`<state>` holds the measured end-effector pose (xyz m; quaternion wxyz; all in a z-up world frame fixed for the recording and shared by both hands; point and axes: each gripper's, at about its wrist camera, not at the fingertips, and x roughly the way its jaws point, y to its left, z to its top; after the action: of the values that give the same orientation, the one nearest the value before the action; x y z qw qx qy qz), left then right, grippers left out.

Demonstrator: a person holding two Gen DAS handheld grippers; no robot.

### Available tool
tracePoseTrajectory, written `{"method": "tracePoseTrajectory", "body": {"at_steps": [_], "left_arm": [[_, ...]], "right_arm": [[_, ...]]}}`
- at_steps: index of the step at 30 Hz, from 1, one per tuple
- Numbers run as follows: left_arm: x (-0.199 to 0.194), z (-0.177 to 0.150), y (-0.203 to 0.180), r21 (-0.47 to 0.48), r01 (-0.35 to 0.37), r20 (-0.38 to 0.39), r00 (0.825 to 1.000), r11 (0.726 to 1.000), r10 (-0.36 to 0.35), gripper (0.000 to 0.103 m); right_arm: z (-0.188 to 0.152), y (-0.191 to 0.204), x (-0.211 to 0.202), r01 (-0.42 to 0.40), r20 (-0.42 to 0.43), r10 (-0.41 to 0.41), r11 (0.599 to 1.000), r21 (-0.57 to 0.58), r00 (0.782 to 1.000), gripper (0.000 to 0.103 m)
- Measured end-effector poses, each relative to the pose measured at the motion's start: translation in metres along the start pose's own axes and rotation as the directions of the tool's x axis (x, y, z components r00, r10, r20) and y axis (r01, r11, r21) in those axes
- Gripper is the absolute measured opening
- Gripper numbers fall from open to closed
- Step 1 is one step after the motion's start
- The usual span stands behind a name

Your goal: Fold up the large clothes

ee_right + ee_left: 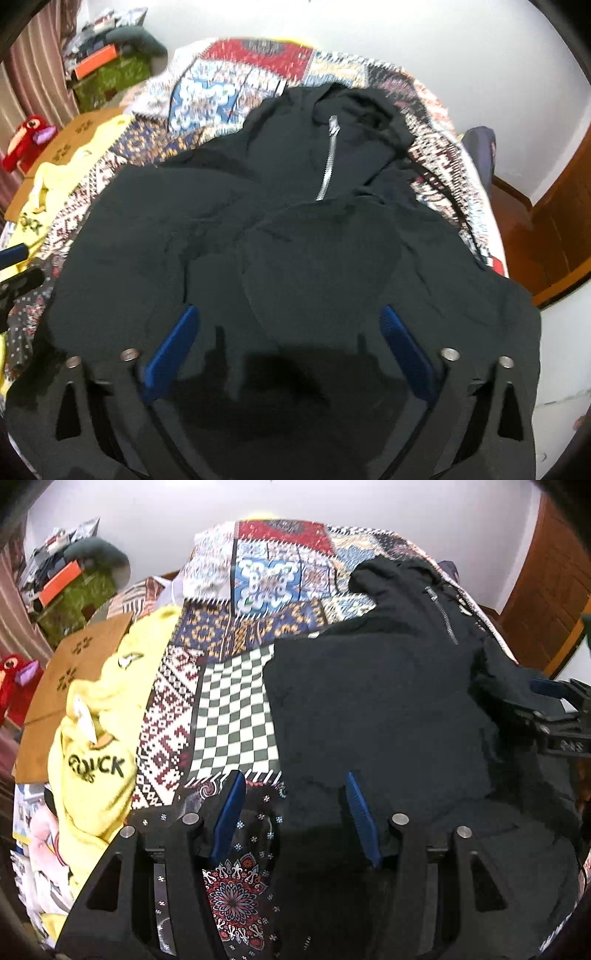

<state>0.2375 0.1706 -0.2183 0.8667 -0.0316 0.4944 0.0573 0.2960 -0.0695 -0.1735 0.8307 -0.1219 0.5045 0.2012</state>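
A large black zip hoodie (376, 709) lies spread on a patterned patchwork bedspread (236, 716), hood at the far end; it fills the right wrist view (295, 236) with its silver zipper (328, 162) showing. My left gripper (295, 786) is open and empty, hovering over the hoodie's near left edge. My right gripper (288, 321) is open and empty above the hoodie's near hem; it also shows at the right edge of the left wrist view (554, 701). A fold of black cloth lies across the hoodie's middle.
A yellow garment (96, 746) printed with black letters lies at the bed's left side on a brown cardboard box (55, 679). A red plush toy (26, 144), stacked boxes (107, 70) and a curtain are at far left. A wooden door (554, 229) stands right.
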Motion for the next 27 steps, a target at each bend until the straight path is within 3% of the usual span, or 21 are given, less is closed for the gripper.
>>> {"method": "tracePoseTrajectory", "body": {"at_steps": [1, 3, 7, 9, 10, 14, 21, 27], "left_arm": [[0.003, -0.001, 0.0, -0.004, 0.001, -0.005, 1.0, 1.0, -0.001, 0.056], [0.01, -0.003, 0.002, -0.01, 0.009, -0.016, 1.0, 1.0, -0.009, 0.056], [0.019, -0.005, 0.001, -0.007, 0.011, -0.032, 0.999, 1.0, -0.011, 0.056], [0.02, -0.005, -0.001, -0.003, 0.005, -0.031, 0.999, 1.0, -0.006, 0.056], [0.02, -0.004, -0.001, -0.002, 0.003, -0.031, 1.0, 1.0, -0.003, 0.056], [0.014, 0.001, -0.003, -0.004, 0.007, -0.02, 1.0, 1.0, -0.007, 0.056], [-0.001, 0.009, -0.014, 0.01, -0.002, 0.014, 1.0, 1.0, 0.002, 0.056], [0.013, 0.002, -0.035, 0.072, -0.015, -0.03, 0.999, 0.997, 0.017, 0.056]], "right_arm": [[0.003, 0.001, 0.006, 0.001, -0.018, -0.001, 1.0, -0.003, 1.0, 0.08], [0.006, 0.001, 0.021, 0.001, -0.05, -0.001, 1.0, 0.003, 0.999, 0.055], [0.009, -0.005, 0.027, -0.015, -0.05, 0.016, 1.0, 0.026, 0.999, 0.04], [0.009, -0.007, 0.017, 0.017, -0.014, -0.017, 1.0, 0.01, 1.0, 0.023], [0.009, -0.009, 0.013, 0.031, 0.001, -0.031, 0.999, 0.008, 1.0, 0.02], [0.013, -0.034, -0.019, 0.043, 0.096, -0.048, 0.998, 0.055, 0.994, 0.014], [0.013, -0.083, -0.072, -0.007, 0.208, -0.023, 0.989, 0.145, 0.978, 0.013], [-0.009, -0.096, -0.059, -0.018, 0.171, -0.012, 0.985, 0.172, 0.985, 0.013]]}}
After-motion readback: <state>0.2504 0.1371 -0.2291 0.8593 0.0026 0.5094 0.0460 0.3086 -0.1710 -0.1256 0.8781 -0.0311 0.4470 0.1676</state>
